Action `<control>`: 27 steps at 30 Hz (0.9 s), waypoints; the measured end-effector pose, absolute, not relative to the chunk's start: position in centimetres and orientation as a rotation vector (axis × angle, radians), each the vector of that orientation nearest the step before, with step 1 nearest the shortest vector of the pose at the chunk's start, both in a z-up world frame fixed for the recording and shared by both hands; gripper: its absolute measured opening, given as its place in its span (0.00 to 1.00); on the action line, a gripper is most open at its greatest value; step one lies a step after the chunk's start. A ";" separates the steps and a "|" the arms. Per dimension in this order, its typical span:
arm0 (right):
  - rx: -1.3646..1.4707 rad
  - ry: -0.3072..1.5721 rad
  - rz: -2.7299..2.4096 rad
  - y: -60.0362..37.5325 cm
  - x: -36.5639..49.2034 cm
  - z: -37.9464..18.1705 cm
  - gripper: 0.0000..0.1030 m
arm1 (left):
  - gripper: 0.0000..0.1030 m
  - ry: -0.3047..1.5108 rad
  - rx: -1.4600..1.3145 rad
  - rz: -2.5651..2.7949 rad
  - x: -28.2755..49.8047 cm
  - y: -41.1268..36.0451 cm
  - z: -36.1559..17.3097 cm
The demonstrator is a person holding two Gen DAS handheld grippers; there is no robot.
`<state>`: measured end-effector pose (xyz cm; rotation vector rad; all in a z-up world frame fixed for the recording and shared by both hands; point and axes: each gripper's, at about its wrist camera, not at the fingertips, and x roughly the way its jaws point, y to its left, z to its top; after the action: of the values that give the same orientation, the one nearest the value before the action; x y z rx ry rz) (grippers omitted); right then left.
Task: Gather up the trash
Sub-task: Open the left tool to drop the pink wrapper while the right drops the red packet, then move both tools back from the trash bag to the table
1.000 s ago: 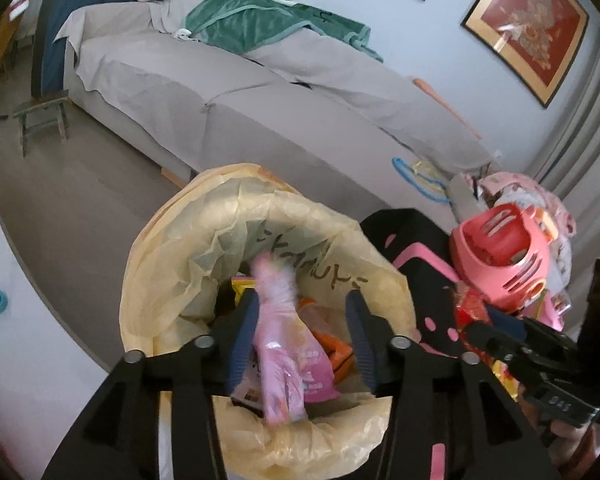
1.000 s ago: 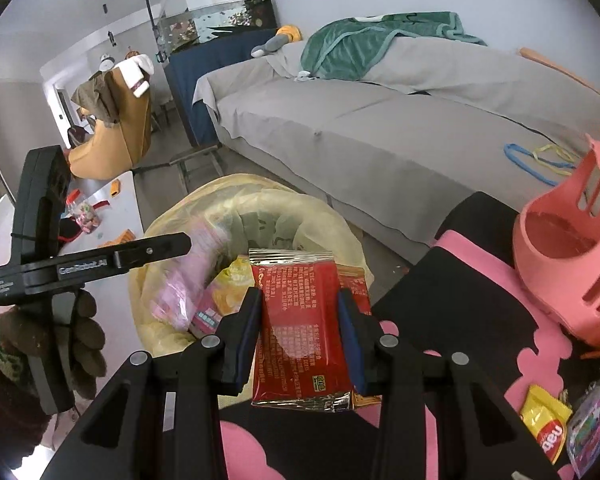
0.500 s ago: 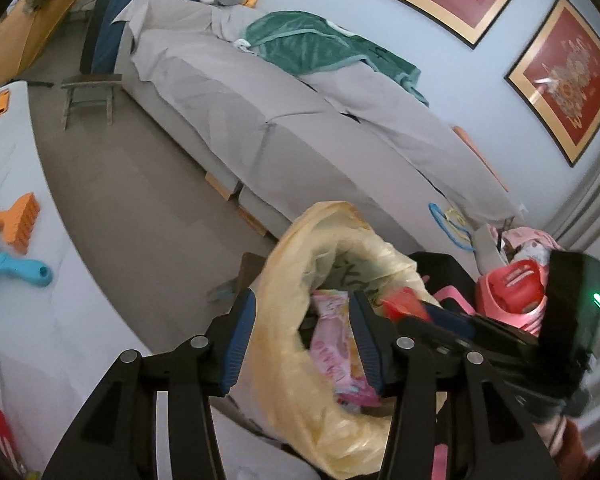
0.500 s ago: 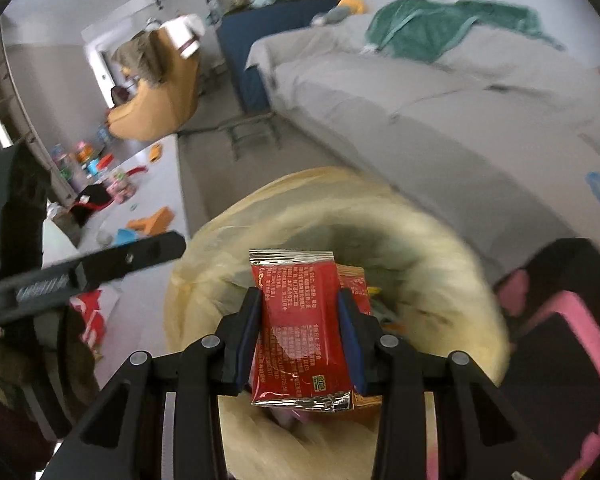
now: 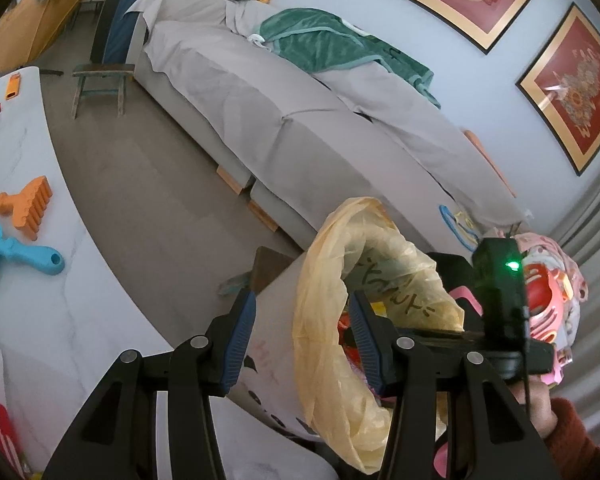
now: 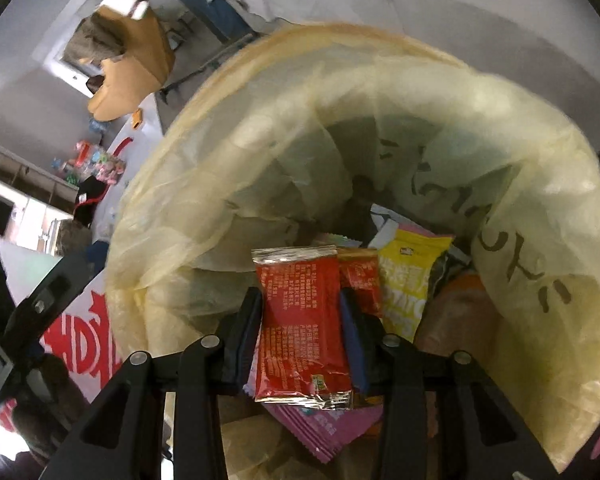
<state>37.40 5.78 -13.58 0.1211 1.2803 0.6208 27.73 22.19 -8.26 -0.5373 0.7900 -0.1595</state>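
A bin lined with a yellowish plastic bag (image 5: 380, 268) stands by the white table; its open mouth fills the right wrist view (image 6: 284, 152). My right gripper (image 6: 302, 312) is shut on a red foil snack packet (image 6: 300, 320) and holds it over the bag's mouth. Inside the bag lie a yellow packet (image 6: 408, 276), a pink wrapper (image 6: 328, 428) and other trash. My left gripper (image 5: 302, 332) is open and empty, its fingers astride the bag's near rim. The right gripper's black body (image 5: 496, 312) shows over the bin in the left wrist view.
A white table (image 5: 32, 272) holds an orange toy rake (image 5: 24, 204) and a blue toy scoop (image 5: 12, 248). A grey-covered sofa (image 5: 300, 112) with a green blanket (image 5: 340, 48) stands behind. Pink toys (image 5: 552, 292) lie at the right. A small stool (image 5: 100, 84) stands on the floor.
My left gripper let the pink wrapper fall into the bag and drew back to the left, empty. My right gripper moved the red packet forward over the bag's mouth.
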 end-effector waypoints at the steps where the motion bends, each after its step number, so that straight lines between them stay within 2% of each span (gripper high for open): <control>1: 0.106 1.261 0.630 5.8 37.1 -13.2 0.47 | 0.48 0.790 -0.537 -0.161 27.7 22.1 -8.2; 3: 0.076 1.190 0.644 5.8 36.3 -11.9 0.53 | 0.48 0.788 -0.532 -0.165 27.6 21.9 -7.9; 5: 0.058 1.140 0.643 5.4 35.8 -10.7 0.55 | 0.48 0.785 -0.525 -0.167 27.4 21.6 -7.6; 14: 0.017 0.909 0.511 -1.2 30.5 -4.9 0.55 | 0.48 0.753 -0.472 -0.189 26.6 19.2 -4.8; 20: 0.031 0.822 0.390 -7.2 25.4 -2.5 0.54 | 0.48 0.769 -0.383 -0.317 26.1 13.0 -3.5; 23: -0.002 0.774 0.296 -10.4 22.6 -1.5 0.49 | 0.48 0.781 -0.331 -0.396 25.9 9.2 -3.2; 27: -0.024 0.738 0.181 -15.3 19.0 -0.9 0.48 | 0.48 0.805 -0.267 -0.519 25.2 3.6 -3.1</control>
<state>19.03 -15.25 -0.88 -0.0239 0.7380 0.1809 25.18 3.60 -3.11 -0.2666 0.8053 -0.5193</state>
